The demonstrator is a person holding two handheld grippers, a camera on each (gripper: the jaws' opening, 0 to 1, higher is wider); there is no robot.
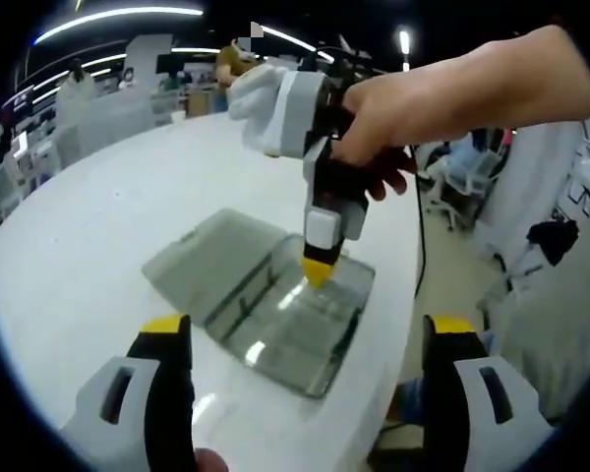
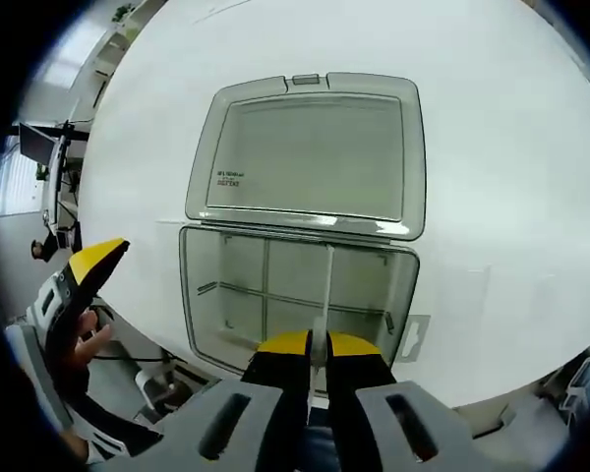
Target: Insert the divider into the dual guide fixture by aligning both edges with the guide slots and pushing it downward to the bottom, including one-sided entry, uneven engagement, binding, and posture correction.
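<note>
Here a white round table [image 1: 98,236] stands in a bright room with strip lights overhead and desks and chairs behind. On it, near the edge, lies a clear grey box [image 2: 300,295] with its lid [image 2: 310,157] swung flat open beside it. Thin partitions cross the box's inside. The divider [image 2: 327,285], a thin clear strip, stands on edge in the box, its long axis running from the near wall toward the hinge. The right gripper [image 2: 318,344] points steeply down over the box, its yellow-tipped jaws pressed together on the divider's near end; in the left gripper view a bare hand [image 1: 393,118] holds it from above. The left gripper [image 1: 305,339] hangs back beside the box, level, jaws wide apart, holding nothing.
</note>
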